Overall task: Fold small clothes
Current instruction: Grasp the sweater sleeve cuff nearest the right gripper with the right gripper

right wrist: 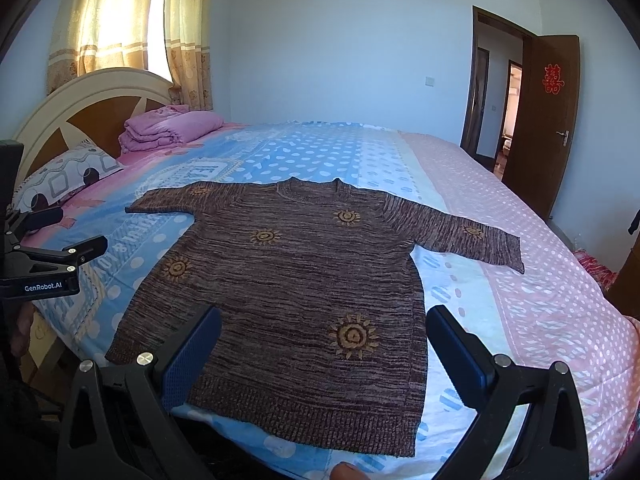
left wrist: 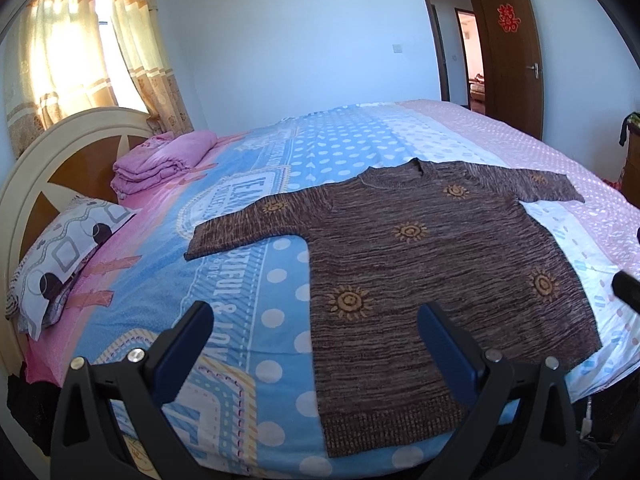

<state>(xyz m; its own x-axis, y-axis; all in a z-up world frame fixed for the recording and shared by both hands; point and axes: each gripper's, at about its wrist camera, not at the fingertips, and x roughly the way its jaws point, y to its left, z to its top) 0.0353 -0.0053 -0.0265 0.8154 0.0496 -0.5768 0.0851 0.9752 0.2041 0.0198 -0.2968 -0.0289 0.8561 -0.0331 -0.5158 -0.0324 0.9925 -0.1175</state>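
Note:
A brown knitted sweater [left wrist: 432, 264] with yellow sun motifs lies flat on the bed, both sleeves spread out, hem toward me. In the right wrist view the same sweater [right wrist: 296, 280] fills the middle. My left gripper [left wrist: 316, 316] hovers open above the hem's left corner, holding nothing. My right gripper [right wrist: 324, 320] is open over the lower part of the sweater, nothing between its fingers. The left gripper [right wrist: 60, 240] also shows at the left edge of the right wrist view.
The bed [left wrist: 248, 264] has a blue, pink and white dotted cover. A folded pink blanket [left wrist: 160, 164] and a patterned pillow [left wrist: 64, 256] lie near the headboard [left wrist: 52, 168]. An open brown door [right wrist: 548, 120] stands at the far right. A fingertip [right wrist: 348, 472] shows at the bottom edge.

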